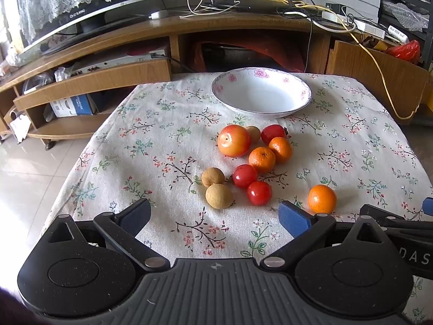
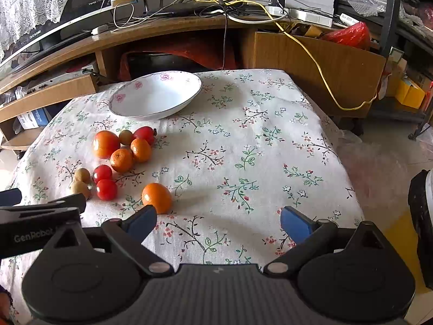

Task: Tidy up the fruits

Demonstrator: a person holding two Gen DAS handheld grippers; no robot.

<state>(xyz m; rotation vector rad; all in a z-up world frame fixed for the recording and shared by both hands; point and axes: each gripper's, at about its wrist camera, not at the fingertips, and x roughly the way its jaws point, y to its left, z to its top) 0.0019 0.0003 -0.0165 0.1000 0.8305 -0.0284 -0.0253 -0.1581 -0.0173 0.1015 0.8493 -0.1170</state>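
Left wrist view: left gripper (image 1: pixel 215 218) and right gripper (image 2: pixel 217 220) hover with fingers spread wide, holding nothing. Loose round fruits, including a lone orange mandarin (image 1: pixel 322 199), lie on the floral-clothed tabletop (image 1: pixel 162 135), near the empty white porcelain bowl (image 1: pixel 261 93), probably their destination.

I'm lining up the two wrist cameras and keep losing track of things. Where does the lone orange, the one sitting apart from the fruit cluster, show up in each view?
Left wrist view: the lone orange sits lower right, just beyond the left gripper's right-hand finger.
Right wrist view: the same orange sits left of centre, by the right gripper's left-hand finger.
Shared landmark: the empty white floral bowl beyond the fruit.
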